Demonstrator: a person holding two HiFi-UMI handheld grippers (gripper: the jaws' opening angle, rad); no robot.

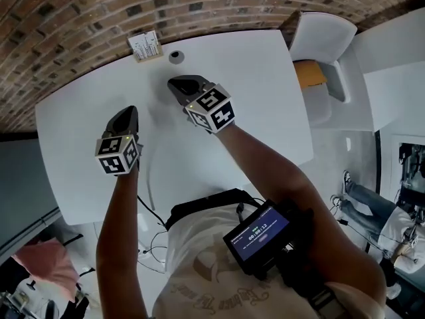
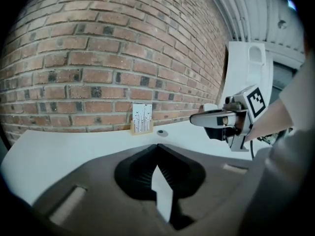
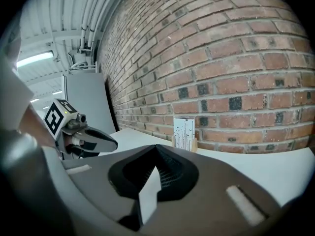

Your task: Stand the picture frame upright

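Both pairs of jaws are shut, nothing between them: the left gripper [image 1: 125, 119] at centre left of the head view, the right gripper [image 1: 186, 86] higher, near centre. The small white picture frame on a wooden base [image 1: 145, 46] stands at upper centre-left on the white counter's [image 1: 265, 72] far edge. It looks upright already, well ahead of both grippers, with the right one nearer.
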